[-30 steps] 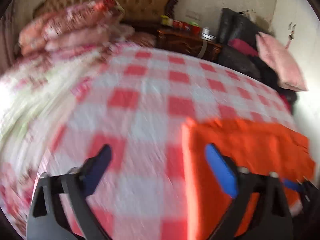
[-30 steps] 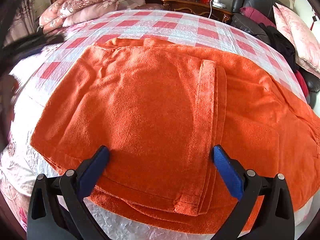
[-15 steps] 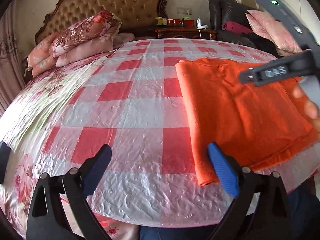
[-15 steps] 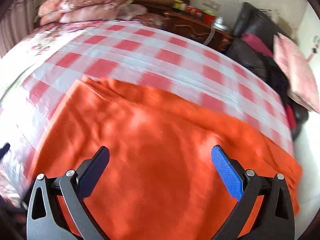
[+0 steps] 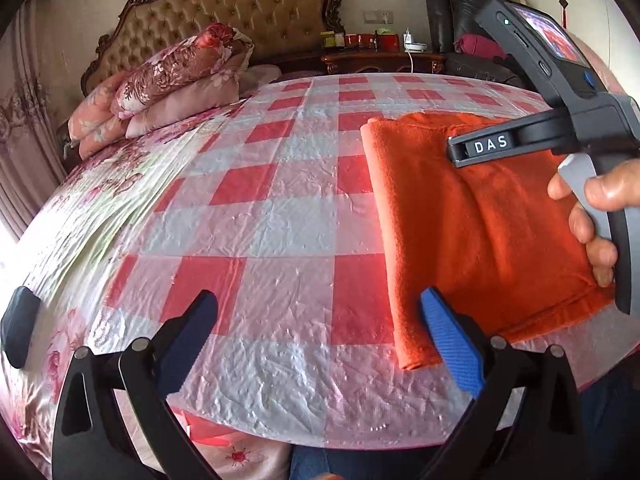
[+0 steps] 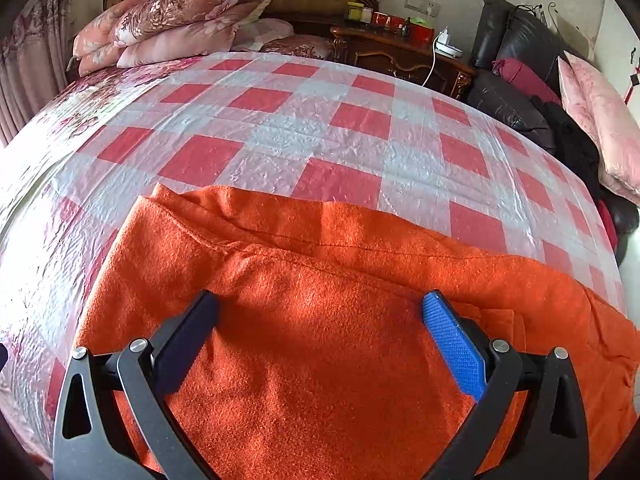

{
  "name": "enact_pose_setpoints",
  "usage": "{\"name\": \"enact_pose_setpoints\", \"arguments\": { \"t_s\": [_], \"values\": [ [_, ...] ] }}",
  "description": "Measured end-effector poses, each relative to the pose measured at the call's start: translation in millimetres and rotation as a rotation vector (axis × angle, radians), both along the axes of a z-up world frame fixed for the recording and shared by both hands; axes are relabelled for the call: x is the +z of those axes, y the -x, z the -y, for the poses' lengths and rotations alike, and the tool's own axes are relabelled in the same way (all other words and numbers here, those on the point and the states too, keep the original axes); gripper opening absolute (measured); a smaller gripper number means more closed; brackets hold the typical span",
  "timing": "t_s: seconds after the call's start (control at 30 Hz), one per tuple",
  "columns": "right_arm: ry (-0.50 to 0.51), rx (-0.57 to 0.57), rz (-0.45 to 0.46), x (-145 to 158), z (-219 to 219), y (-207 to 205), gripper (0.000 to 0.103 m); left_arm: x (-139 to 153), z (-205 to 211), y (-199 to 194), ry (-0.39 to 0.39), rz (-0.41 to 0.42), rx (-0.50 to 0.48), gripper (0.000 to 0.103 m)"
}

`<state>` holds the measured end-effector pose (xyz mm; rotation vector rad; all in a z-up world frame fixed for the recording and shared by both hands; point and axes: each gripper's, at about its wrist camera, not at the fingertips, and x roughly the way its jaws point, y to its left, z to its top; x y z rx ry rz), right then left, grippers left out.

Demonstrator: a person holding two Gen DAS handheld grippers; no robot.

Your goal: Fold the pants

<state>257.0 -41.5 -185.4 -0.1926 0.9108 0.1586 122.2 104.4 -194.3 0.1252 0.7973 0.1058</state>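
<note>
The orange pants lie folded flat on the red-and-white checked bed cover, near its front right edge. My left gripper is open and empty, over the cover just left of the pants' folded edge. My right gripper is open and empty, hovering low over the pants. In the left wrist view its black body, marked DAS, shows above the pants, held by a hand.
Folded floral quilts and pillows are stacked at the head of the bed by the tufted headboard. A wooden nightstand with jars stands behind. Dark cushions and pink pillows lie along the right side.
The left gripper has swung back off the pants toward the front edge. The right gripper has pulled back and lifted, so more checked cover shows beyond the pants. Both stay open.
</note>
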Motion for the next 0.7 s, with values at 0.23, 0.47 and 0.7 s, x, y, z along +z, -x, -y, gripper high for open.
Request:
{"name": "enact_pose_setpoints", "arguments": {
  "t_s": [0.23,0.47,0.7],
  "values": [
    [-0.033,0.0,-0.016,-1.7,3.8,-3.8,0.099,20.3,5.2,-23.0,0.185,-0.021,0.019,0.101],
    [-0.043,0.003,-0.022,-2.2,5.2,-4.7,0.099,-8.0,2.7,-47.3,0.162,-0.141,-0.081,0.102],
    [-0.045,0.003,-0.021,-2.3,6.0,-5.1,0.099,10.4,-20.2,-65.2,0.054,-0.108,-0.045,0.091]
  ]
}}
